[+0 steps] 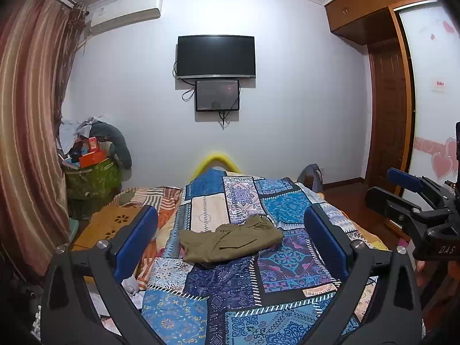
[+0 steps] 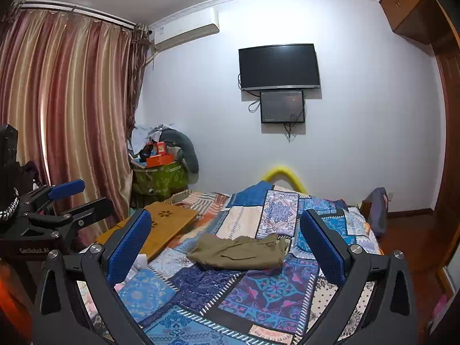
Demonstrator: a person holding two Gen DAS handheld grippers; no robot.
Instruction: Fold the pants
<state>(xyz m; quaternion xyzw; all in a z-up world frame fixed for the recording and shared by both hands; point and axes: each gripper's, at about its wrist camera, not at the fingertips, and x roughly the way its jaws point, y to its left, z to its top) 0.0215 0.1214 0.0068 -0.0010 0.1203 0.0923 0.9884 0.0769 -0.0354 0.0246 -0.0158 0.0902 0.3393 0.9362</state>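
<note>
**Green pants wait on the bed, both grippers held back**

The pants are olive green. They lie in a loose, bunched heap on the patchwork quilt, near the middle of the bed. They look partly folded over, but the edges are not neat.

The left gripper hangs above the near end of the bed. Its jaws are spread wide and hold nothing. The right gripper is the same: jaws wide, nothing between them. Both are well apart from the pants.

What could go wrong? The cloth is soft and lumpy, so a gripper could pinch two layers at once. Then the pants would lift as a clump and not open out flat. A gripper could also catch the quilt under the pants and pull it up too. A wooden lap tray sits on the left side of the bed, near the pants, and a wide swing to that side could bump it. If the two grippers pull unevenly, the fold could come out crooked.

Some writing can be read. The right gripper's body says "DAS" in the left view. The left gripper's body says "GenRobot.AI" in the right view. The small red sign on the wardrobe door is too small to read.
</note>
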